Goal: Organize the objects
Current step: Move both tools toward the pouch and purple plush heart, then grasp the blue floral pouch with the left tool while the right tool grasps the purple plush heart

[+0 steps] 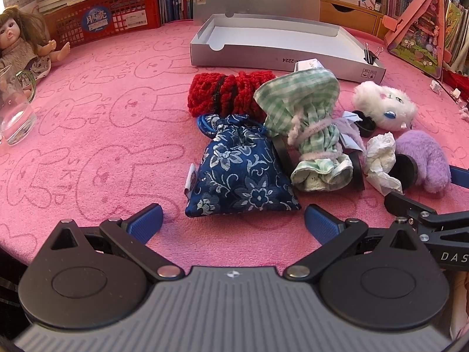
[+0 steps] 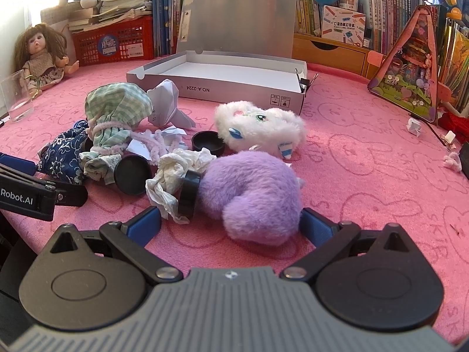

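Note:
A pile of small items lies on the pink cloth in front of an open silver box (image 1: 287, 58) (image 2: 234, 91). A blue floral pouch (image 1: 243, 170) (image 2: 63, 152) lies just ahead of my left gripper (image 1: 233, 223), which is open and empty. Behind it are a red knitted piece (image 1: 225, 94) and a green checked cloth bundle (image 1: 304, 117) (image 2: 114, 111). My right gripper (image 2: 230, 224) is open, its fingers either side of the near end of a purple plush (image 2: 249, 196) (image 1: 422, 158). A white plush (image 2: 261, 126) (image 1: 384, 105), crumpled tissue (image 2: 176, 176) and black lids (image 2: 132, 173) lie between.
A doll (image 1: 20, 50) (image 2: 41, 55) and a clear glass (image 1: 14, 114) (image 2: 17, 96) are at the left. A red crate (image 1: 108, 20), books and a pink triangular case (image 2: 410, 67) line the back. A binder clip (image 2: 304, 82) hangs on the box's right corner.

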Available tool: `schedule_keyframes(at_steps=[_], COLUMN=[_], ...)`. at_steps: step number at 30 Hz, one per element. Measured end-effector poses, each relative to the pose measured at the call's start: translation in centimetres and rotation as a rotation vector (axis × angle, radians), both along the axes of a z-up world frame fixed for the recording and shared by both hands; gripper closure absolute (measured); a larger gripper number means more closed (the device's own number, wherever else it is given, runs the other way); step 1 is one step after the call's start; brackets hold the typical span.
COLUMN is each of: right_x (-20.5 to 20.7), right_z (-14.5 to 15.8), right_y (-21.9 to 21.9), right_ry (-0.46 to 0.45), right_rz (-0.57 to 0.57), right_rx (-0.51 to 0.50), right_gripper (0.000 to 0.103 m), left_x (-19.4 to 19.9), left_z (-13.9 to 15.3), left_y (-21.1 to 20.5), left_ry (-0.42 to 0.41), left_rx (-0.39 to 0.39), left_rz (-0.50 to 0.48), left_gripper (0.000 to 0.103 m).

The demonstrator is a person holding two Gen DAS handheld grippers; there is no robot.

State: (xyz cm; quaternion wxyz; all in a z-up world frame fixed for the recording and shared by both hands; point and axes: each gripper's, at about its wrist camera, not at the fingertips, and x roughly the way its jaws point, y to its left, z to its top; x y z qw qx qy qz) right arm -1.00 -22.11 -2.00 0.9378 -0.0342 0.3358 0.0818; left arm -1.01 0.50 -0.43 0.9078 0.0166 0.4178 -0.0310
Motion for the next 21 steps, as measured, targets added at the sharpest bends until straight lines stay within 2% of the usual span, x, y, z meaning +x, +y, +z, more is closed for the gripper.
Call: schedule_keyframes(at_steps=[3,6,9,12,15,20,21], right_x=[-0.4,-0.8,-1.0,-0.8,-0.5,-0.5,-0.6], right_z=[0.2,0.6,1.1,1.4,1.4,1.3,1.3], right_y=[-0.4,-0.9,-1.3,-1.6,-1.6,-1.6,-1.5], right_ry=[-0.01,-0.033,-0.067,-0.08,-0.081,-0.083,-0.085], right_rz=[0.003,0.003,-0.008,-0.021,-0.033,-0.039,-0.037], right_rx=[0.027,0.059,0.071,0.071,0.063,0.067,0.063], right_gripper=[0.002,0.004,0.006,0.011,0.013,0.019,0.02], left_x=[-0.2,-0.6,-1.0,-1.0,-1.0,-0.9,-0.9], left_z=[0.1,0.7,1.7,2.2,2.3,1.9,1.9], left_y=[0.3,0.7,0.6,0.7,0.9,1.7,1.8], left_ry=[-0.02,-0.078,-0.158,-0.195,-0.194,-0.174,-0.175], left_rx=[-0.018,-0.038,-0.005,-0.006,-0.035,-0.086,-0.087], left_rz=[-0.003,0.0,-0.013,-0.032,-0.031,-0.024,-0.024], left_gripper=[0.0,0.0,0.0,0.0,0.01,0.038,0.04])
